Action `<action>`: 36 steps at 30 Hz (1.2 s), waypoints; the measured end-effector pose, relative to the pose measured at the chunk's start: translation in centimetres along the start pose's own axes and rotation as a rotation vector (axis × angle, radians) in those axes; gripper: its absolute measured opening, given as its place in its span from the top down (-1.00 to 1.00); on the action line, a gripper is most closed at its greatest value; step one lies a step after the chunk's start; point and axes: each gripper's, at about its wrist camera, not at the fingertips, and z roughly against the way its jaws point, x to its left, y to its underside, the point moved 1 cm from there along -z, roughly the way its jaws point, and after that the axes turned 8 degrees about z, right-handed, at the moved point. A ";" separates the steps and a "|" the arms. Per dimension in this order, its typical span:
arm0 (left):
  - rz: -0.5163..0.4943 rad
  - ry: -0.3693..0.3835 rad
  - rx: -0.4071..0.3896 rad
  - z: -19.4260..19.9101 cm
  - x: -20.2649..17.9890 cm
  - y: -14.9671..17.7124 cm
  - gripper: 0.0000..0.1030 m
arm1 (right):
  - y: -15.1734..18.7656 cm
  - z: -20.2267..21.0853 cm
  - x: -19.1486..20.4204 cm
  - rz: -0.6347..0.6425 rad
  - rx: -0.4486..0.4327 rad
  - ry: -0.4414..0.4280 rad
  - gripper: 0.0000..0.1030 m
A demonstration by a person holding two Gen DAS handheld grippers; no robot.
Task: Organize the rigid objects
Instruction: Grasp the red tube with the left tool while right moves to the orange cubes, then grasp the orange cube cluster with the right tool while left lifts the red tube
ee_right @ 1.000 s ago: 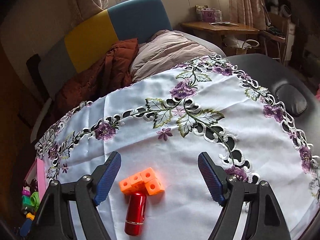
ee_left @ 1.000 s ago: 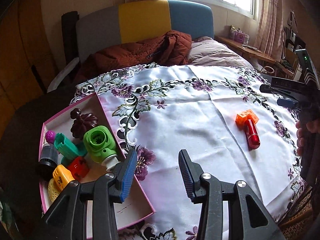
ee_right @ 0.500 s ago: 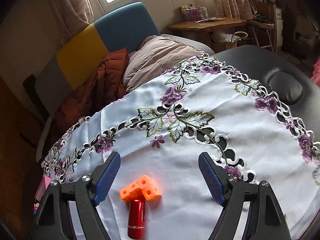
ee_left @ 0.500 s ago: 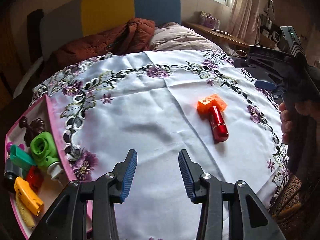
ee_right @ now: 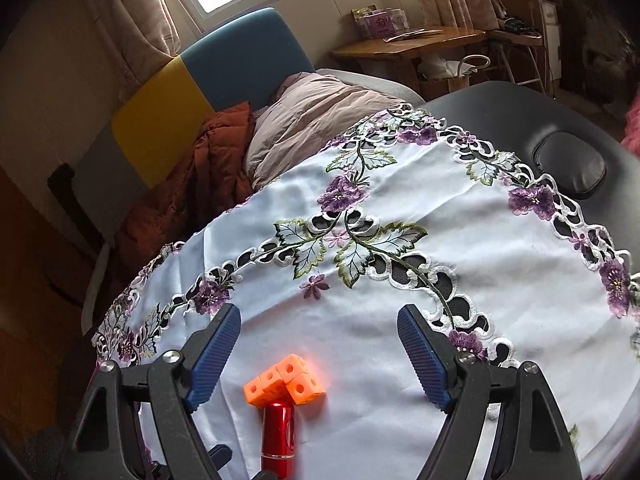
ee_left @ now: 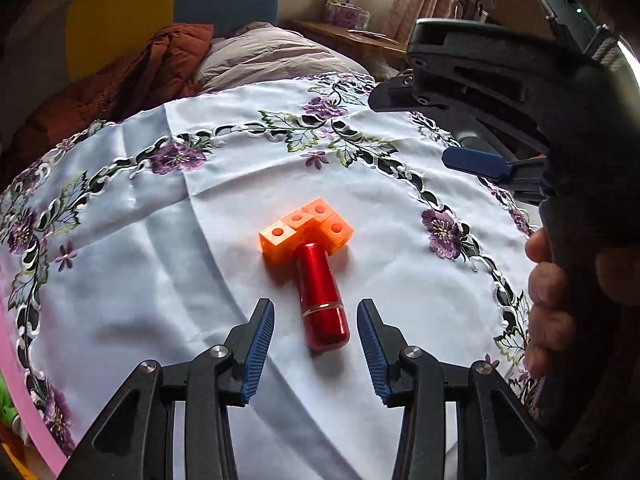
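- Where my left gripper point(ee_left: 316, 346) hangs tilted down over the cloth, its jaws stand part open, one on each side of the near end of the red lipstick tube point(ee_left: 320, 300), and the pads are clear of it.
- The tube lies flat on the white embroidered tablecloth point(ee_left: 180, 248), its far end touching the orange block piece point(ee_left: 306, 230), which lies just beyond it.
- My right gripper point(ee_right: 318, 354) also points down at the cloth; its jaws are spread wide with nothing between the pads, and in its own view the orange blocks and tube lie low between its two arms.
- In the left view the right gripper's black body sits at the right edge, with the fingers of my right hand point(ee_left: 548, 300) wrapped round its handle.
- That hand is cut off by the frame edge, and no arm shows behind it.
- A pink box edge point(ee_left: 24, 400) shows only as a strip at the lower left; what is inside I cannot make out beyond a scrap of green.
- In the right view the lower end of the tube is cut off at the bottom edge.
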 end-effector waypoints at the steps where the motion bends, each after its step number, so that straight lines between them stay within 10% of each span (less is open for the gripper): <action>1: -0.005 -0.003 0.009 -0.6 -0.1 -0.2 0.15 | 0.0 0.0 0.0 -0.002 0.001 -0.002 -0.58; 7: -0.028 -0.057 0.044 -3.7 -0.2 -0.3 0.50 | 0.1 -0.4 0.0 0.000 0.013 0.004 -0.58; 22: 0.161 -0.246 -0.098 3.0 9.1 6.0 0.50 | 2.6 -4.8 4.0 0.224 0.220 -0.052 -0.60; 36: 0.146 -0.215 -0.170 2.9 9.7 6.7 0.50 | 5.2 -7.7 7.3 0.486 0.302 -0.018 -0.73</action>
